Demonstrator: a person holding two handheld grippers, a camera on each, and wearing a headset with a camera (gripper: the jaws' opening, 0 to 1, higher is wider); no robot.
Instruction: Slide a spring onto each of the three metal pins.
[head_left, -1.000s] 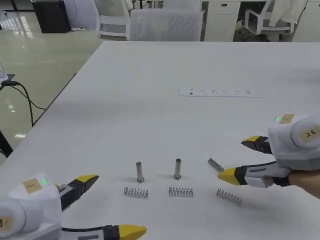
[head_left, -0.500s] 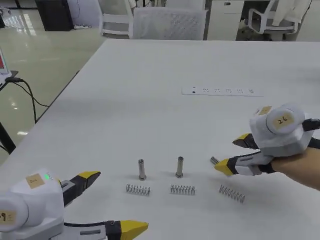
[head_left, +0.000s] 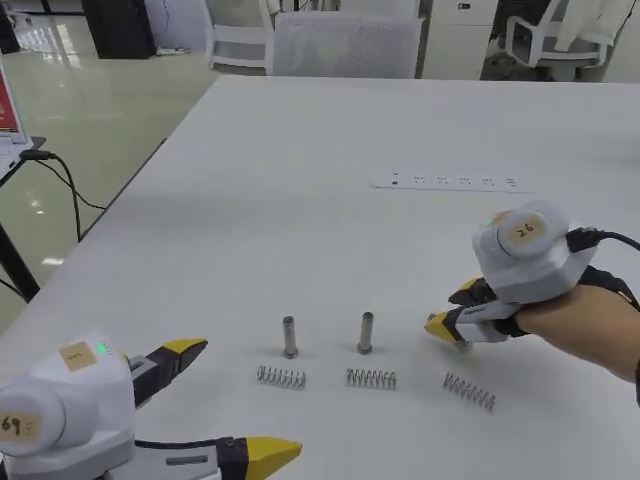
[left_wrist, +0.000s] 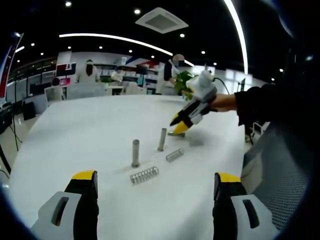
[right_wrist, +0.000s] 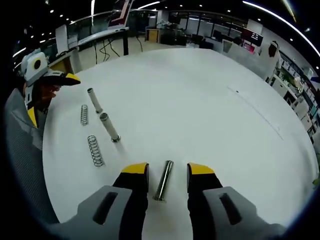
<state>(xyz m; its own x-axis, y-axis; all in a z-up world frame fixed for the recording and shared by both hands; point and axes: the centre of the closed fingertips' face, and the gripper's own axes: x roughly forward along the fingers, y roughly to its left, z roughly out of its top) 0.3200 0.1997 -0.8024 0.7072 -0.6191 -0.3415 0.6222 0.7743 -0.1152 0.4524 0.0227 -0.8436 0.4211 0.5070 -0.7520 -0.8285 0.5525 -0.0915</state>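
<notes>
On the white surface (head_left: 300, 180), the right tongs (right_wrist: 167, 168) straddled the lying metal pin (right_wrist: 164, 180), apart, not clamped. The left tongs (left_wrist: 156, 176) hovered agape.

lying pin (right_wrist: 163, 180) hidden behind the right gripper (head_left: 448, 308) in the head view, left gripper (head_left: 243, 400) cut off at the bottom edge, marks on the strip (head_left: 450, 182) too small to read

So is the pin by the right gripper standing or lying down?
Lying down. The pin rests flat on the table, between the right gripper's open jaws.
</notes>
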